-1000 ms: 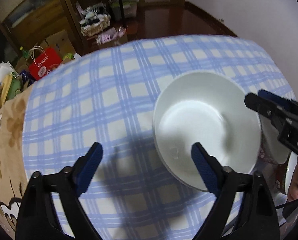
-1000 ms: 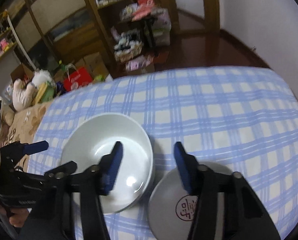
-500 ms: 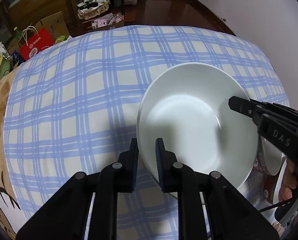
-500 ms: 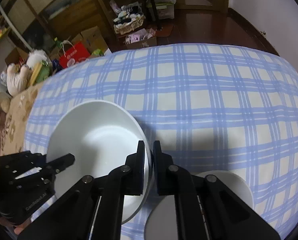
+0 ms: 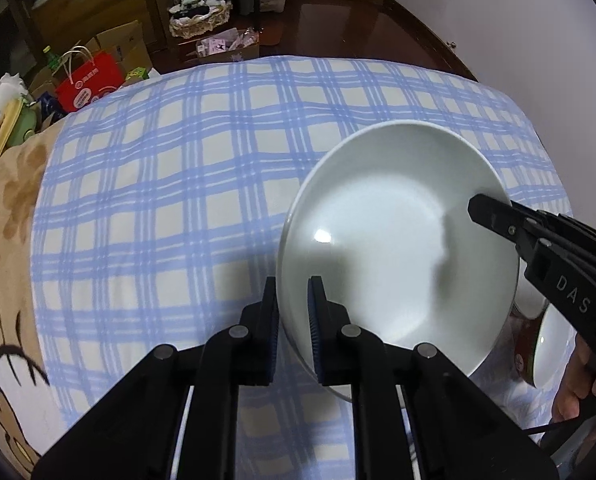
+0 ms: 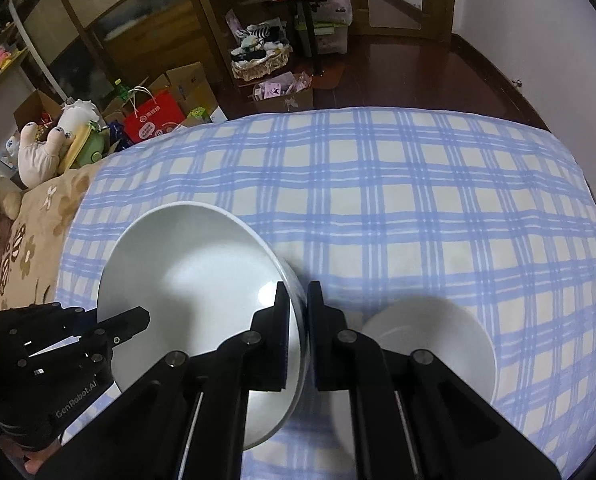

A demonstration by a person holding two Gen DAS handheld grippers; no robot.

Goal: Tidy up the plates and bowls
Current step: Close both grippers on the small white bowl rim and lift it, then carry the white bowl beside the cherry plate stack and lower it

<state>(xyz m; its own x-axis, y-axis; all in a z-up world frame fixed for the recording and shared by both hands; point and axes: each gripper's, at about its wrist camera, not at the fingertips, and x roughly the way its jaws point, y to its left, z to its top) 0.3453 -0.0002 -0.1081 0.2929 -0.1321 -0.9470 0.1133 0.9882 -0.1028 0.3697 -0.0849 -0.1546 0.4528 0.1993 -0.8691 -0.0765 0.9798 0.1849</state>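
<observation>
L gripper (image 5: 293, 312) clamped on white bowl (image 5: 398, 248) near-left rim; R gripper (image 6: 298, 320) clamped on opposite rim. Bowl held betw both, tilted, over blue check cloth (image 6: 398, 184). 2nd bowl (image 6: 438, 340) on cloth, just R of it.

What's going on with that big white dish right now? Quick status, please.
Left hand-held gripper and right hand-held gripper clamped on opposite rims of white dish. Small bowl sits beside it.

Ahead of both grippers the checked cloth (image 6: 398, 200) is lying bare, giving open passage. The big white bowl (image 6: 185, 280) is filling the gap between them, and a smaller bowl (image 6: 430, 336) is sitting just right of the right gripper (image 6: 298, 304).
</observation>
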